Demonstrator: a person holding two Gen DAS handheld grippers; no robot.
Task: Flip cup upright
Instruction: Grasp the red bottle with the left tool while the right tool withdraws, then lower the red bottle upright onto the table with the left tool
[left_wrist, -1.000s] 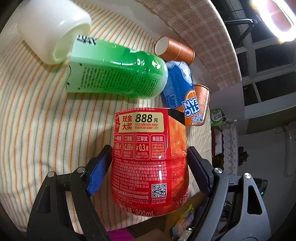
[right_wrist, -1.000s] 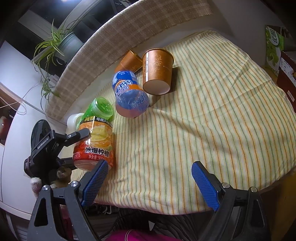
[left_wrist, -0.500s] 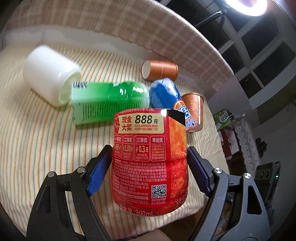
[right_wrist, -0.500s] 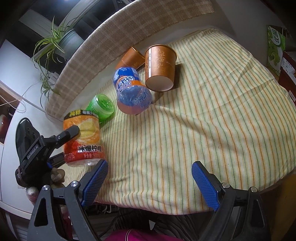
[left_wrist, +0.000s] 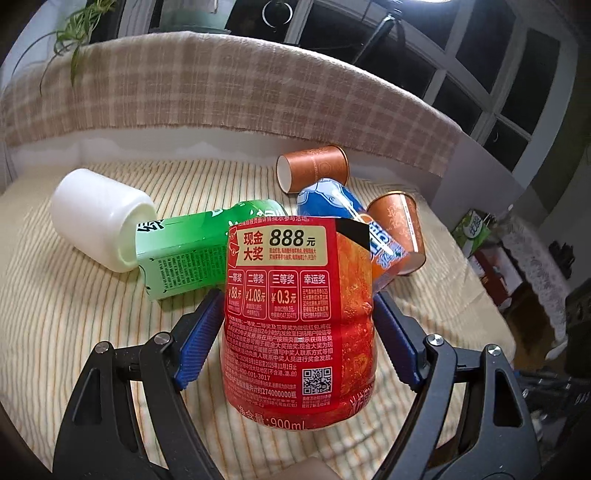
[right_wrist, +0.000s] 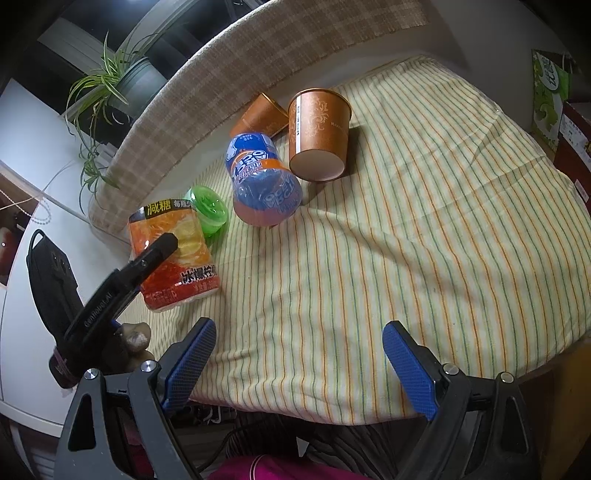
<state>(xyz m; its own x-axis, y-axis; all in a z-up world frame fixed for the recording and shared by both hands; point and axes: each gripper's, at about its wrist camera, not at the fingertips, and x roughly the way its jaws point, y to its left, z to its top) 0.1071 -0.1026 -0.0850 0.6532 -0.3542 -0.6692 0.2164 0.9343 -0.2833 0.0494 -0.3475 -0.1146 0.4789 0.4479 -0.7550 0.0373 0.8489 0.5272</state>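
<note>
At the far left of the striped tablecloth (left_wrist: 66, 325) a white cup (left_wrist: 99, 214) lay on its side, touching the green cut-bottle cup (left_wrist: 192, 254) lying beside it. In the near middle the left gripper (left_wrist: 299, 332) pinched the red 900 mL cut-bottle cup (left_wrist: 299, 314) between its blue pads (left_wrist: 195, 343), while further right a blue-orange cut-bottle cup (left_wrist: 343, 206) and two brown paper cups (left_wrist: 314, 168) (left_wrist: 400, 229) lay tipped over. The right gripper (right_wrist: 299, 365) hung spread wide over the near cloth edge, gripping nothing.

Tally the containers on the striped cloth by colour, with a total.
Brown paper cups: 2
White plastic cup: 1
Green cut-bottle cup: 1
Blue cut-bottle cup: 1
Red cut-bottle cup: 1
Total: 6
</note>
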